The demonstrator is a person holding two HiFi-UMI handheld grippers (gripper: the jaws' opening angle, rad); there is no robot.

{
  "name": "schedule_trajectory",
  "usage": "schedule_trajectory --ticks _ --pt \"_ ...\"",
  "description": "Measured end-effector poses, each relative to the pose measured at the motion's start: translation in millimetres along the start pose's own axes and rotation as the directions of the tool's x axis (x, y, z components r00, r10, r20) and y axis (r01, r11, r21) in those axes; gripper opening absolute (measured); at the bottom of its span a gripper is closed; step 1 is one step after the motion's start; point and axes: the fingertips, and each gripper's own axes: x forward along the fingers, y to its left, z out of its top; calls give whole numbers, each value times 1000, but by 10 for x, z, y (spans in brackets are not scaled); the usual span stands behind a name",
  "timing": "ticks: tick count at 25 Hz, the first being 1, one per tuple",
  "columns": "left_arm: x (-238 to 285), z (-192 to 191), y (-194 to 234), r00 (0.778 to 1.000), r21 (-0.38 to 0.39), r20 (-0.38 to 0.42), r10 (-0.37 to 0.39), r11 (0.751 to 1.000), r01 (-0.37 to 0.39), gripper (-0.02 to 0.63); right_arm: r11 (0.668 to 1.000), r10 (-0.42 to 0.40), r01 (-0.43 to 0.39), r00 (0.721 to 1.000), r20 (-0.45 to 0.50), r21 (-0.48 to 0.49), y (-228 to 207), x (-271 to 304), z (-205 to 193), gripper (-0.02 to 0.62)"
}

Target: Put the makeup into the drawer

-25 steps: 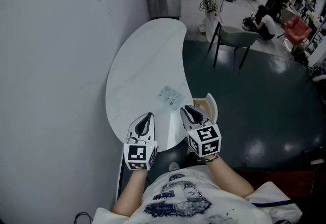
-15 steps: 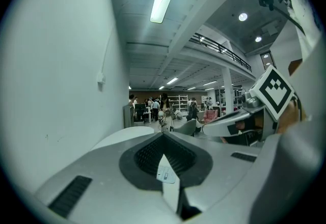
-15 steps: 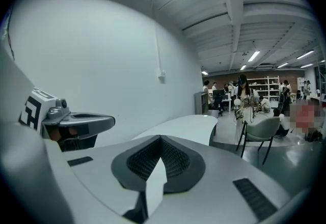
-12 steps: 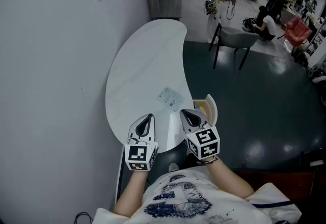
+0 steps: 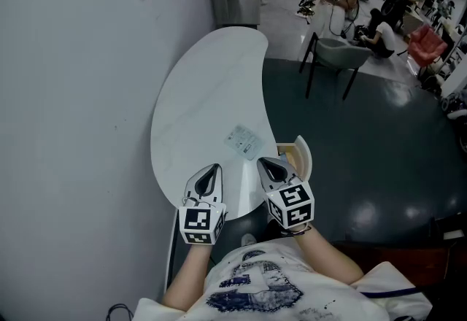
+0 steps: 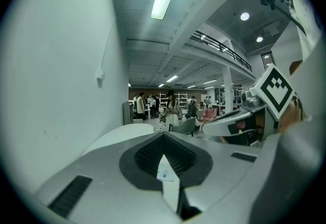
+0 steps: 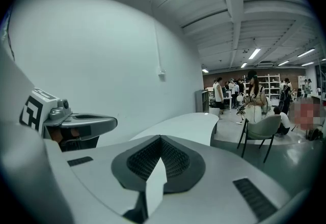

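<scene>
- The left gripper [image 5: 212, 167] has its jaws pressed together and holds nothing; its own view shows only a thin slit between the pads, with the tabletop visible through it
- The right gripper [image 5: 265, 161] is likewise fully closed and empty, its pads meeting tip to tip in its own view
- Both hover side by side over the near end of the white table [image 5: 204, 86], pointing forward and slightly down, close to the person's body; neither touches anything, so this reads as a ready pose
- The makeup packet [image 5: 243, 140], a flat pale sachet, lies on the tabletop just beyond the two tips and roughly between them, within reach of either gripper; the left gripper's slit lines up with it
- The drawer [image 5: 300, 153] stands pulled out at the table's right edge, just beside the right gripper, its pale inside showing; it looks ready to take the packet
- By this layout the packet is not yet put away: a gripper must open, pinch the thin sachet off the flat top, which may be fiddly, and carry it the short way right
- Farther off, a grey chair [image 5: 339, 53] stands on the dark floor, a plain wall [image 5: 73, 93] runs along the left, and people are in the room beyond
</scene>
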Motion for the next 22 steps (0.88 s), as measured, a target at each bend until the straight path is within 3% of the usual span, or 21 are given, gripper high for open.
schedule_trajectory --ticks 15,22 --pt "105 -61 62 1000 -23 -8 -14 1000 13 46 1000 9 -9 999 -50 -16 2 140 -39 21" --pt "194 -151 191 999 -62 -21 44 997 -45 46 997 62 -66 994 -94 -36 -39 352 -94 21"
